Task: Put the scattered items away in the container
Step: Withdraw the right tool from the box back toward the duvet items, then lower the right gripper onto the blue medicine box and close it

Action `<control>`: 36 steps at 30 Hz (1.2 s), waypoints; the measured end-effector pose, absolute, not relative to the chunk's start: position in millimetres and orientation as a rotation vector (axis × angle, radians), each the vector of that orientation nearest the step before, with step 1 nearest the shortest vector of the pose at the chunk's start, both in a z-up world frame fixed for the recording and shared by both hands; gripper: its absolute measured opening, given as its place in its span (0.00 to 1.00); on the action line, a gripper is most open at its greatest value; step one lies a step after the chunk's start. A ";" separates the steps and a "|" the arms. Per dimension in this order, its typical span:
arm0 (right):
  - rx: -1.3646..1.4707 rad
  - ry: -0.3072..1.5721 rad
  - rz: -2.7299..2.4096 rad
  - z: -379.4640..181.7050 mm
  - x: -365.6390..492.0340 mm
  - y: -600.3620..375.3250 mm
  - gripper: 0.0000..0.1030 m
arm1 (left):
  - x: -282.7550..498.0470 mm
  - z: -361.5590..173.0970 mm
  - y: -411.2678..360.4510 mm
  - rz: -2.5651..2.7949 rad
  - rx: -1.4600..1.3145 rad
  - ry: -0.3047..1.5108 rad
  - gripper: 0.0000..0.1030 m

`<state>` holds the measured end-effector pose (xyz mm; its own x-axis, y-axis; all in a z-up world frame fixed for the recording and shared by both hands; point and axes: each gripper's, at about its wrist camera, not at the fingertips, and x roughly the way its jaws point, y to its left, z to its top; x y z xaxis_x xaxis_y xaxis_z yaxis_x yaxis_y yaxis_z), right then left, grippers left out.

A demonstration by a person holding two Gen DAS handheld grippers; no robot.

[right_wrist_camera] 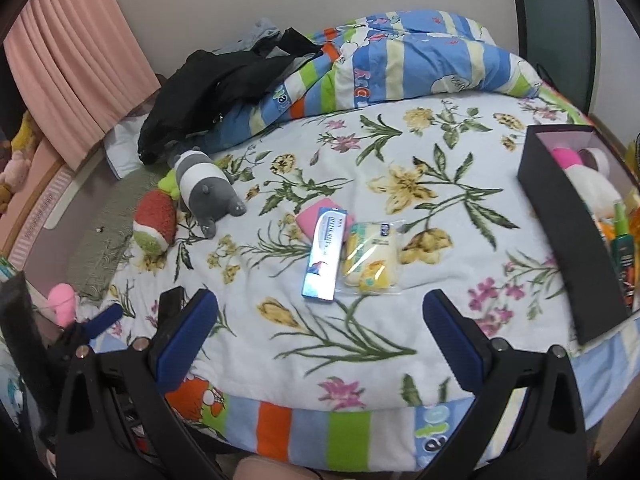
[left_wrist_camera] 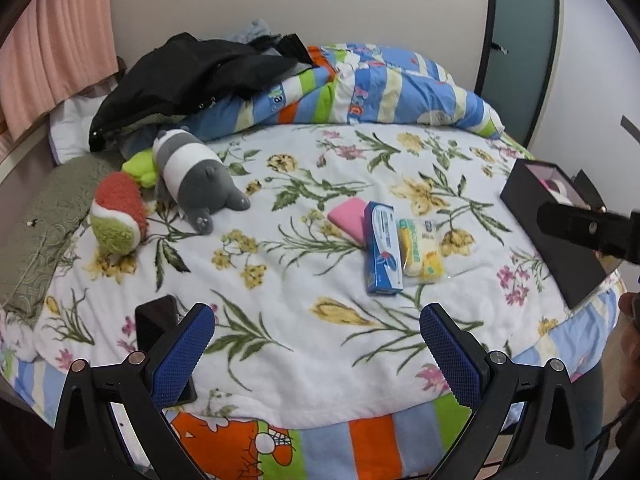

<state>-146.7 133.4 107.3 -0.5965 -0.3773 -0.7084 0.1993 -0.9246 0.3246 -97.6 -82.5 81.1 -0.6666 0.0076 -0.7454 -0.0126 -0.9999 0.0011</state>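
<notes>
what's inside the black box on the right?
Inside the black box, the right wrist view shows a pink and white plush, a green bottle and orange items. The near wall hides everything lower down, including the bottom.

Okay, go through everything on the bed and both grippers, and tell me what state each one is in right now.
Left gripper: jaws open, empty.
Right gripper: jaws open, empty.
Black box: open-topped, partly filled.
Blue carton: lying flat, outside the box.
Yellow packet: lying flat beside the carton.
Pink pad: flat, partly under the carton.
Grey plush: lying on the blanket.
Strawberry plush: lying on the blanket.
</notes>
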 end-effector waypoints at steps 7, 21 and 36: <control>1.258 -0.377 -2.484 85.5 -165.6 128.7 1.00 | -116.2 58.8 -81.9 2.788 -1.372 -0.012 0.99; 1.335 -0.474 -2.419 52.1 -198.9 130.8 1.00 | -142.7 26.2 -74.5 2.618 -1.460 -0.086 0.99; 1.447 -0.616 -2.310 4.2 -233.3 153.2 0.83 | -173.9 6.3 -49.6 2.521 -1.422 -0.143 0.99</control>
<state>-233.3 153.2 4.2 -0.4204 -0.5027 -0.7553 0.0597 -0.8460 0.5298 -173.9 -49.6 6.3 -0.4960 0.2572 -0.8293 -0.1620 -0.9658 -0.2026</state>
